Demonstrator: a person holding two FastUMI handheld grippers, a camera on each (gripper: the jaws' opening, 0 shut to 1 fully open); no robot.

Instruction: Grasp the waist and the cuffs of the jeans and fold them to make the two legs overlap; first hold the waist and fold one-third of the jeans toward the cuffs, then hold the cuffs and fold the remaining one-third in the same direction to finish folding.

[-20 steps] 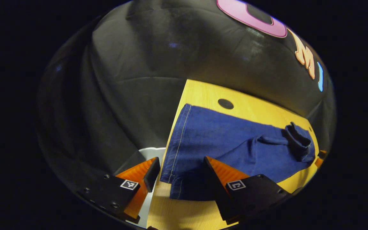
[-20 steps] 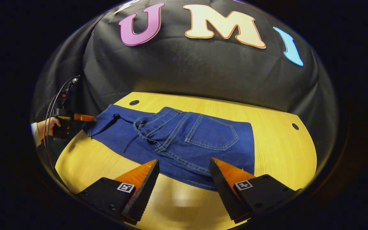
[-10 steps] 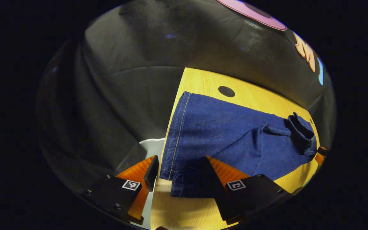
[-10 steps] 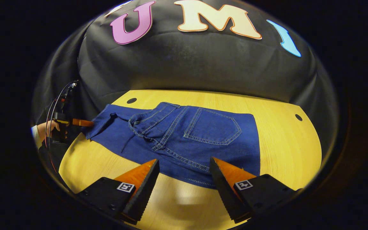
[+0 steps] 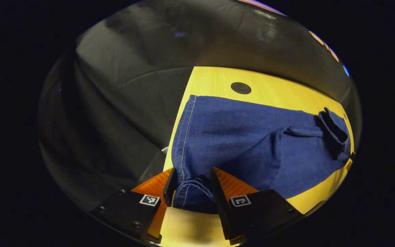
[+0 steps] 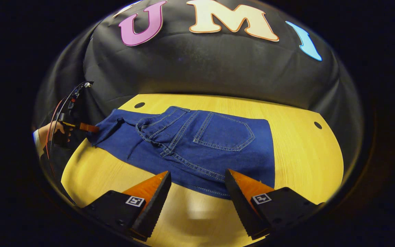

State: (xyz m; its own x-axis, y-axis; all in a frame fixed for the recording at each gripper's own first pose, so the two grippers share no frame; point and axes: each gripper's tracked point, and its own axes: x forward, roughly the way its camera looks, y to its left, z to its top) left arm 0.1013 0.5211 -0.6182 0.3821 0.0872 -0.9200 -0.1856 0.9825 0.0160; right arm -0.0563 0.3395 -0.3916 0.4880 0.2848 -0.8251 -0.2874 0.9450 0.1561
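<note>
Left gripper view: left gripper (image 5: 190, 183) is pinching the bunched cuffs (image 5: 192, 193) of the jeans (image 6: 197, 144) at the bench (image 6: 300, 154) edge; right gripper (image 6: 197, 187) is hanging wide.

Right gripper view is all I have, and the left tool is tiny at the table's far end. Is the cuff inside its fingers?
Observer: Yes. In the left gripper view the cuff sits bunched inside the left tool, touching both fingers.
Operator: Is the hem lying flat?
Observer: Not at the grip, where the corner is curled up. The rest of the hem lies flat along the edge of the table.
</note>
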